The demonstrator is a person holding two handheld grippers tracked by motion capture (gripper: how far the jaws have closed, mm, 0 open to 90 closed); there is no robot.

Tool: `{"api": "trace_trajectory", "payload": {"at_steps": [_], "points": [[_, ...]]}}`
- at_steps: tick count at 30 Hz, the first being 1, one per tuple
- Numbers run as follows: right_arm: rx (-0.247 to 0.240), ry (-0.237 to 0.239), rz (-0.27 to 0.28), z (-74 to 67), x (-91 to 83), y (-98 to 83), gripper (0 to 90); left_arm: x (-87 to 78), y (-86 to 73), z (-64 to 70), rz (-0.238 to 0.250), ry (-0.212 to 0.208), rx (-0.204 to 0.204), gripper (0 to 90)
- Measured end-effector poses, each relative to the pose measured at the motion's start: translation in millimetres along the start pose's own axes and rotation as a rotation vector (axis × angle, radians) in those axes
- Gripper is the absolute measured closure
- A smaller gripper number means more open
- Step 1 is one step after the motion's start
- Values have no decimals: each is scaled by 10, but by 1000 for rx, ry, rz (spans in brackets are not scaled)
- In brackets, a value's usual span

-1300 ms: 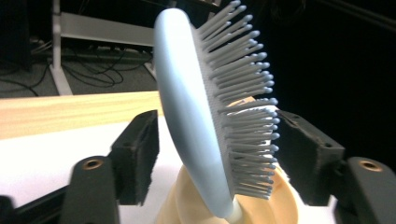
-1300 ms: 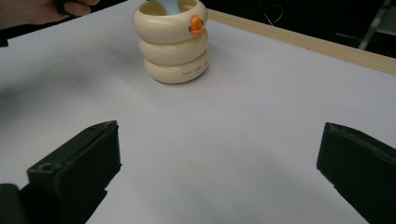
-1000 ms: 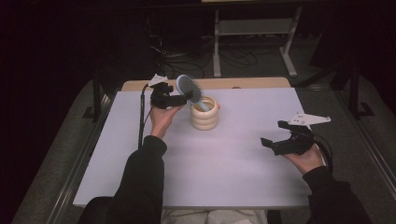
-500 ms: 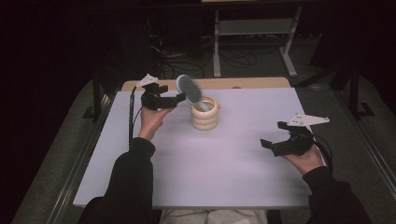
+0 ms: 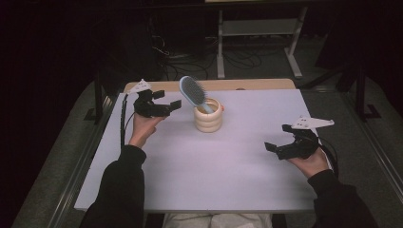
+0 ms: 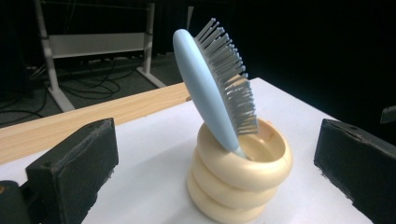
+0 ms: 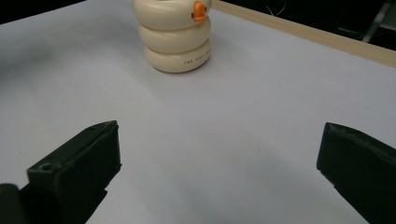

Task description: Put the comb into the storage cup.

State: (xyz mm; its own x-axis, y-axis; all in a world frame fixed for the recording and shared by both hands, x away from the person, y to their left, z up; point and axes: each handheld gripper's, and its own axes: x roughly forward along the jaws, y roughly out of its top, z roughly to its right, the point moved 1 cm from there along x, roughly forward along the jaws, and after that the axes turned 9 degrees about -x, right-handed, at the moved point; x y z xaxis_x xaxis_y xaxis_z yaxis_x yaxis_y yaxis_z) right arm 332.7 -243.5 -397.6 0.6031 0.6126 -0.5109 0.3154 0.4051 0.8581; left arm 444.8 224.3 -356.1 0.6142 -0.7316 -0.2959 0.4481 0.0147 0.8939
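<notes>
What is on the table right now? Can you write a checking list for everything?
Surface: white table top, wooden strip along far edge.
Job's things: blue hairbrush stands handle-down, leaning, in cream ringed holder.
Clutter: nothing seen.
Grippers: left gripper open, beside the holder, apart from it; right gripper open, holding nothing.
Cables: one trails from each gripper; more on the floor behind.
Surroundings: dark room, white metal stand beyond.

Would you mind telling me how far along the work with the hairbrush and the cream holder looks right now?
Done: the blue hairbrush stands handle-down in the cream ringed holder, leaning on its rim. In hand: nothing; the left hand-held gripper sits beside the holder with its jaws open and apart from the brush, and the right hand-held gripper rests open over the white table. Left: probably only drawing the hands away.
</notes>
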Motion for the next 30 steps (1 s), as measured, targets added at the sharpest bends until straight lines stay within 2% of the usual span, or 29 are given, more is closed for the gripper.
{"api": "trace_trajectory", "payload": {"at_steps": [4,8,17,19,30], "points": [[-3,-1,-6,-3,11,-5,0,-92,-18,-25,3,6,6,0],[-4,-1,-8,-3,17,-10,0,-173,-55,-63,-9,-16,14,0],[-12,10,-4,-5,17,-17,0,-336,-138,-177,-2,9,-3,0],[-10,9,-5,-4,16,-19,0,-359,-143,-181,4,9,-9,0],[-15,4,-16,-5,20,-34,0,-469,-204,-181,-12,24,16,0]]}}
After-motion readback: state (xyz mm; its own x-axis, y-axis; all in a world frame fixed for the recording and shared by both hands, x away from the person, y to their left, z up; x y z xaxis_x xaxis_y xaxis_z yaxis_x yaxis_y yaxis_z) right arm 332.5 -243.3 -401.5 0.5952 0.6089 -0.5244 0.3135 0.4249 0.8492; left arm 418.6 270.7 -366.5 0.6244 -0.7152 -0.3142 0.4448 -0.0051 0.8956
